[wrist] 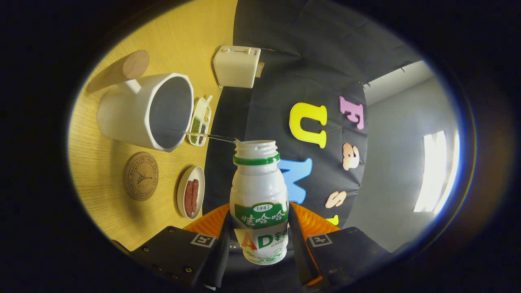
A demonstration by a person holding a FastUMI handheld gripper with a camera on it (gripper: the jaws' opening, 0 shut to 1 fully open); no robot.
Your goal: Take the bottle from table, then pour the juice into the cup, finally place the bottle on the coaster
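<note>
Your gripper (259,238) is clamped on the bottle (259,203), one finger pressing each side of its lower body. You've got it rolled over sideways, cap off, and a thin stream of juice (211,136) leaves the mouth toward the cup (148,110) beyond the fingers. The stream enters near the rim, so any wobble or extra tilt likely puts juice on the table (106,183). The coaster (141,176) sits just beside the cup, next to a dish of sausages (190,192). Level the bottle before you move across.
</note>
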